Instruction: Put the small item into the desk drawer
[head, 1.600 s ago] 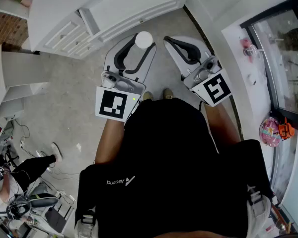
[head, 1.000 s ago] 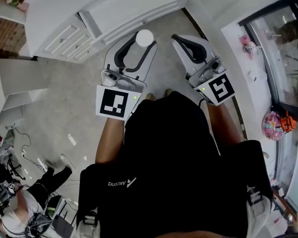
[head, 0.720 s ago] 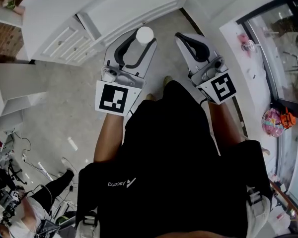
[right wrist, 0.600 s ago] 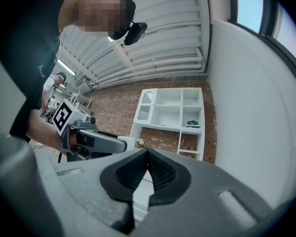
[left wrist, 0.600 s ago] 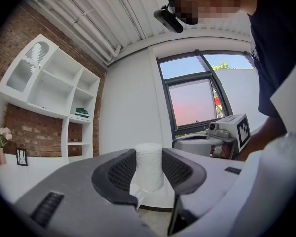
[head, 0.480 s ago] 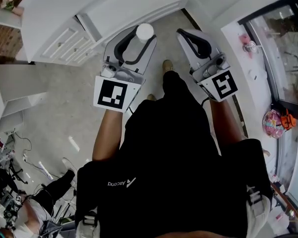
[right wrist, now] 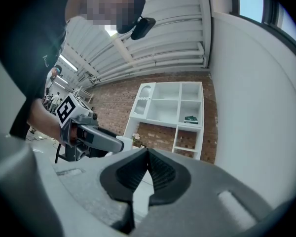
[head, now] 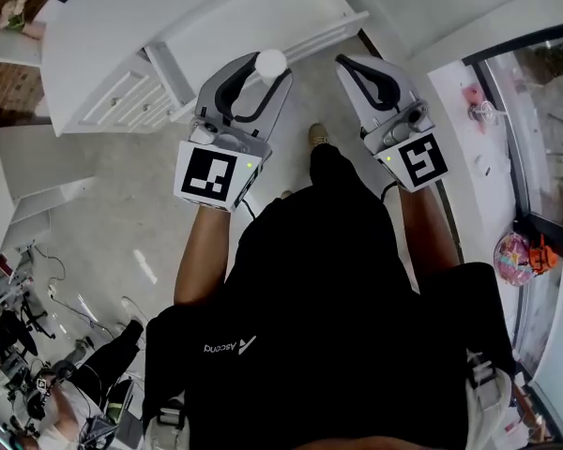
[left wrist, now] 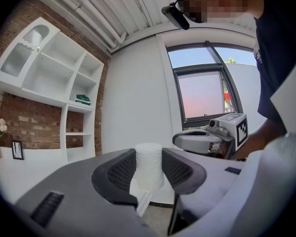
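Note:
The small item is a white cylinder (head: pixel 270 62), held upright between the jaws of my left gripper (head: pixel 266 67); in the left gripper view the cylinder (left wrist: pixel 149 169) fills the gap between the black pads of that gripper (left wrist: pixel 149 154). My right gripper (head: pixel 343 63) hovers beside it, jaws pressed together with nothing between them, as the right gripper view confirms (right wrist: pixel 147 155). Both hang just in front of the white desk (head: pixel 178 12), whose drawers (head: pixel 122 97) sit at the left with fronts flush.
A white shelf unit (left wrist: pixel 49 83) stands against a brick wall behind the desk. A window (head: pixel 544 111) and sill with a pink toy (head: pixel 511 251) run along the right. Another person (head: pixel 66 406) and cables lie at the lower left.
Both grippers and the person have moved forward, nearer the desk's edge. The left gripper still holds the cylinder. The right one stays shut.

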The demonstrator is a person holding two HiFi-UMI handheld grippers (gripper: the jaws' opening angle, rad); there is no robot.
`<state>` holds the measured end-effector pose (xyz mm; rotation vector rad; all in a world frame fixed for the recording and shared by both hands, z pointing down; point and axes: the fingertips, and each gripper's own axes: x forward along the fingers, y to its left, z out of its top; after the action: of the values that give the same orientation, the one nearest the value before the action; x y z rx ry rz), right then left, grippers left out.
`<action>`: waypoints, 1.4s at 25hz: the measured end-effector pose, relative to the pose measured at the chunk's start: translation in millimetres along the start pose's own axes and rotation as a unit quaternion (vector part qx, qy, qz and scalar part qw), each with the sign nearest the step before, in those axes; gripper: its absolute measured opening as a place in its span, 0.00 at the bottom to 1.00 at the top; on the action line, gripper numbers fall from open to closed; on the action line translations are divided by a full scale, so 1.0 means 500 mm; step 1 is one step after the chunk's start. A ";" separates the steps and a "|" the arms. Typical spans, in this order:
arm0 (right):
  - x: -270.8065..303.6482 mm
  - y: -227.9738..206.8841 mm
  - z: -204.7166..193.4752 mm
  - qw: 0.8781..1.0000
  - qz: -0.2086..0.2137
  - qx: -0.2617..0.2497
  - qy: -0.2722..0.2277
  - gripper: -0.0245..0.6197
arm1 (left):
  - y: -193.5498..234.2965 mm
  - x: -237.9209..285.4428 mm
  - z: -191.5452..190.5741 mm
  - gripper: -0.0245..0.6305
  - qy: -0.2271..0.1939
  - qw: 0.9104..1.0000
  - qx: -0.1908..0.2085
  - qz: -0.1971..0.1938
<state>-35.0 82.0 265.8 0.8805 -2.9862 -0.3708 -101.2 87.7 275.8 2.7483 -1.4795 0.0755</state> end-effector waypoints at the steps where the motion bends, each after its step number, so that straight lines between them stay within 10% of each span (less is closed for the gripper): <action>1: 0.012 -0.019 -0.010 1.000 0.002 0.002 0.002 0.04 | 0.013 0.021 -0.005 0.28 0.003 1.000 -0.002 0.002; 18: 0.187 -0.315 -0.199 0.997 0.066 0.035 0.028 0.04 | 0.193 0.342 -0.166 0.28 0.130 0.988 -0.076 0.024; 35: 0.270 -0.424 -0.323 0.993 0.090 0.048 0.064 0.04 | 0.258 0.492 -0.378 0.29 0.296 0.936 -0.190 -0.005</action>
<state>-23.8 -199.0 366.2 0.6082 -2.9534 -0.1628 -79.7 -180.7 476.3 2.1512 -1.1617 0.5083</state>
